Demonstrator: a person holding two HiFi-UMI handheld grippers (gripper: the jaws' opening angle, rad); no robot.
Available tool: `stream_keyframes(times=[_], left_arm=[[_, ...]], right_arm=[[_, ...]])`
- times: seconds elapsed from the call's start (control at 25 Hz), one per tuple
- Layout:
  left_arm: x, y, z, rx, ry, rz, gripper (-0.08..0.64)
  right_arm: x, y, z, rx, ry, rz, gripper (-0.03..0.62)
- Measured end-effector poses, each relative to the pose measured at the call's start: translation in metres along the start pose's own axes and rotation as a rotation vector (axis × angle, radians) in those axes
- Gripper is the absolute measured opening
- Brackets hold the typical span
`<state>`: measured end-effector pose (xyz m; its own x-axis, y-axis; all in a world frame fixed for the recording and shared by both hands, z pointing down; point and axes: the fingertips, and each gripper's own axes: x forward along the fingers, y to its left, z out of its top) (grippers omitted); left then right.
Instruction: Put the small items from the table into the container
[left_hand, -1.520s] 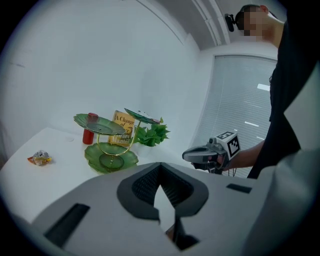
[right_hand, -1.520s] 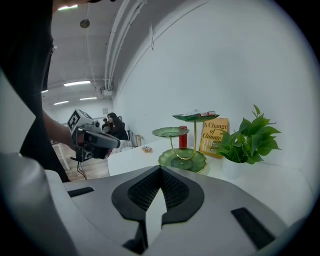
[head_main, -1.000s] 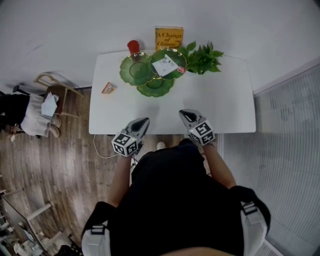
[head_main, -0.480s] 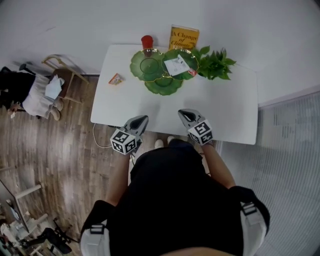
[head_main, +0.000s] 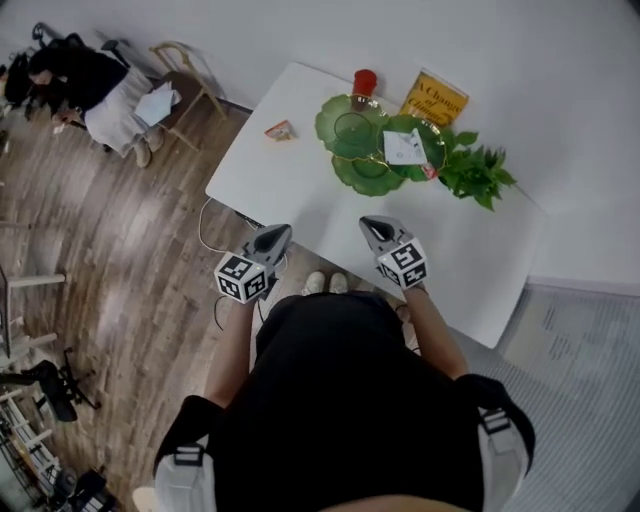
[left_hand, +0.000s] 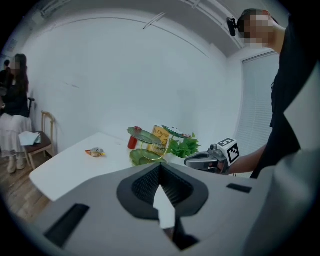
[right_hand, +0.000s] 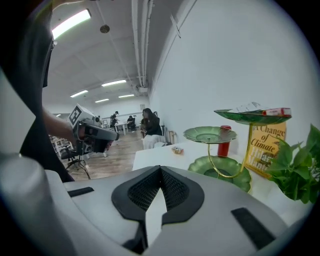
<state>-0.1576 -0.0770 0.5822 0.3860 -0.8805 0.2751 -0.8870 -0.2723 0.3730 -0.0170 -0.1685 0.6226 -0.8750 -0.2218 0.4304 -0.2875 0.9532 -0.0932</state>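
A small orange wrapped item (head_main: 279, 129) lies alone on the white table (head_main: 300, 190), near its far left corner. It also shows as the orange item (left_hand: 94, 152) and as the wrapped item (right_hand: 177, 149). The green tiered dish stand (head_main: 372, 150) holds a white packet (head_main: 405, 147) and a small red piece on one dish. My left gripper (head_main: 275, 236) hangs shut and empty at the table's near left edge. My right gripper (head_main: 372, 229) is shut and empty over the table's near part. Both point toward the stand, well short of it.
A red cup (head_main: 365, 82), a yellow book (head_main: 434, 97) and a green plant (head_main: 478, 172) stand behind and beside the dishes. A person (head_main: 85, 80) sits by a wooden chair (head_main: 190, 70) at the far left. A cable (head_main: 215, 235) lies on the wood floor below the table edge.
The head view has swung, so the table now lies slanted and the seated person shows at top left. Both grippers have shifted a little along the near edge and stayed shut.
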Motion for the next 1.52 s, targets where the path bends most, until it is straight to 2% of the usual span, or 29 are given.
stream_keyframes(times=[0.12,0.28,0.44,0.6,0.88,1.16,1.52], left_arm=[[-0.012,0.004,0.000,-0.024,-0.030,0.080,0.002],[-0.024,0.009,0.000,-0.043,-0.061,0.144,0.002],[-0.037,0.016,-0.007,-0.059,-0.066,0.178,0.002],[-0.037,0.031,-0.007,-0.068,-0.063,0.178,0.002],[-0.015,0.074,0.015,-0.055,-0.066,0.103,0.002],[0.009,0.134,0.042,0.002,0.007,-0.020,0.002],[0.055,0.196,0.055,0.055,0.093,-0.153,0.002]], right_arm=[[0.011,0.001,0.006,-0.031,-0.008,0.065,0.021],[0.025,0.010,0.007,-0.060,-0.001,0.138,0.021],[0.036,0.021,0.007,-0.082,0.018,0.175,0.021],[0.046,0.021,0.015,-0.076,0.007,0.166,0.021],[0.079,0.013,0.020,-0.047,0.039,0.108,0.021],[0.126,0.008,0.049,-0.001,0.015,0.006,0.021],[0.156,0.001,0.057,0.066,0.034,-0.129,0.021]])
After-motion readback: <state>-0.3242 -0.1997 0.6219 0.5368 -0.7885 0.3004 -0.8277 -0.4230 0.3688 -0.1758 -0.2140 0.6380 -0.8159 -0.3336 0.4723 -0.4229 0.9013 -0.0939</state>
